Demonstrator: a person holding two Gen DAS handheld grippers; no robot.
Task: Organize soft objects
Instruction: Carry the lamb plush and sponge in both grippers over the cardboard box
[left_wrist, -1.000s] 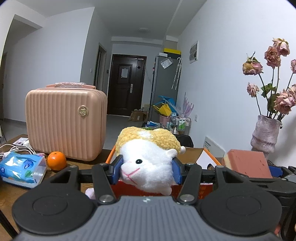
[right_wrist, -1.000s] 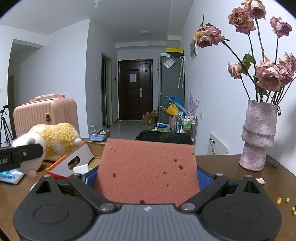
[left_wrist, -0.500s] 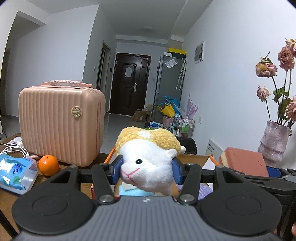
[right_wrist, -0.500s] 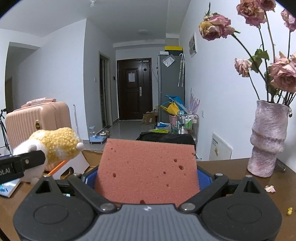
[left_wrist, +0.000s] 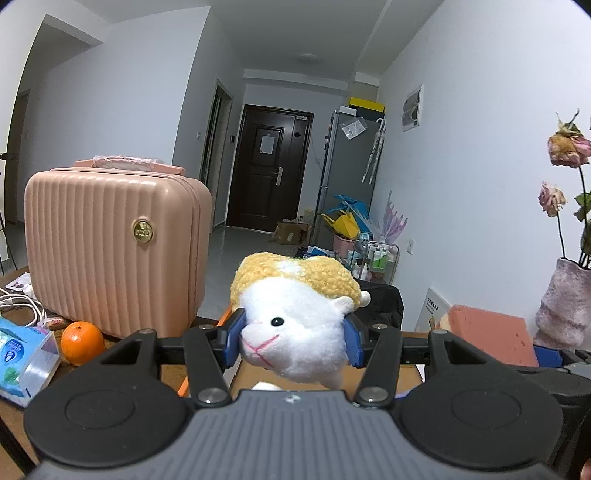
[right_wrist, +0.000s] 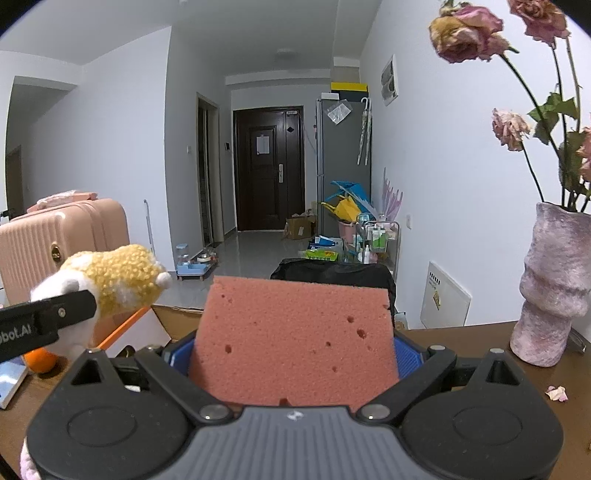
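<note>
Two soft things are being carried at once, one in each gripper, and neither has been set down yet. The plush sheep (left_wrist: 295, 332) is pinched by the head between the blue pads (left_wrist: 352, 341) of the left gripper (left_wrist: 293, 341), its white fleece bulging around them, so the grip is seen to be firm. It is held in the air above the open cardboard box (left_wrist: 229, 369), whose orange edge and pale inside are glimpsed just beneath the toy. The pink sponge (right_wrist: 295, 336) is clamped flat across the right gripper (right_wrist: 295, 354), the jaws set fairly wide to take its breadth, and it hides most of what lies below. From the right wrist view the box flap (right_wrist: 136, 332) is made out to the left of the sponge, with the sheep hanging beside it.

On progress: pickup can be counted as done for both items; placement is what remains. Something pale is spotted inside the box under the sheep, though what it is cannot be told. The peach suitcase (left_wrist: 110, 251), the orange (left_wrist: 82, 343) and the vase (right_wrist: 554, 288) of dried roses are left standing on the table (right_wrist: 480, 347), well apart from the action. Lowering and release are judged to be the next calls.
</note>
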